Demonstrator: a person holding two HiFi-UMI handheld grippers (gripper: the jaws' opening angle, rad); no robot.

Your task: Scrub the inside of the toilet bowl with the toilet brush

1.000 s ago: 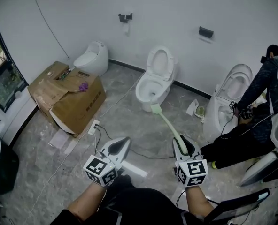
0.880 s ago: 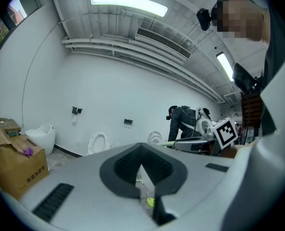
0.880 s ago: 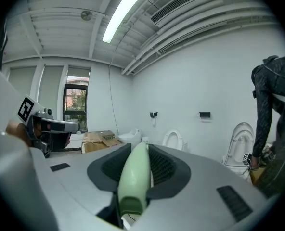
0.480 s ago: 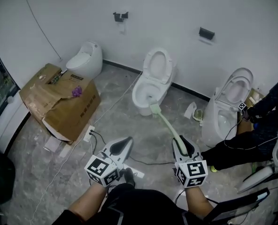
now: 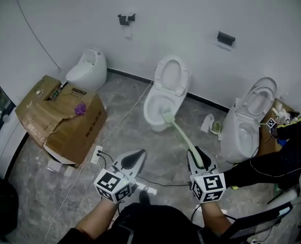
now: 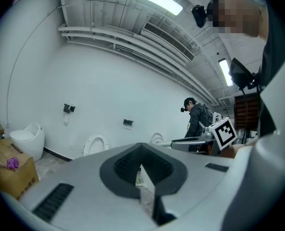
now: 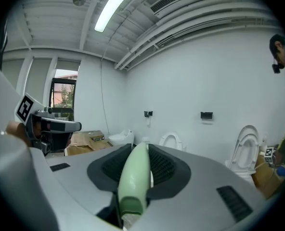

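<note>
On the grey marble floor ahead of me in the head view stands the white toilet (image 5: 164, 99), seat lid raised against the wall. My right gripper (image 5: 197, 156) is clenched on the toilet brush (image 5: 180, 133). Its pale green handle runs lengthwise away from me, slanting up and to the left, and the head end points into the front of the bowl, at the near rim. I cannot tell whether it touches the porcelain. My left gripper (image 5: 133, 158) hangs beside the right one, well apart from the brush, above a white power strip (image 5: 146, 188) on the floor. A cardboard box (image 5: 64, 118) sits off to the left. In the left gripper view, my left gripper (image 6: 141, 150) has its jaws pressed together with nothing between them, aimed at the wall. In the right gripper view, my right gripper (image 7: 142, 147) squeezes the toilet brush (image 7: 134, 177) from both sides, the handle lying straight along the jaws and pointing forward toward the toilet (image 7: 171, 140).
</note>
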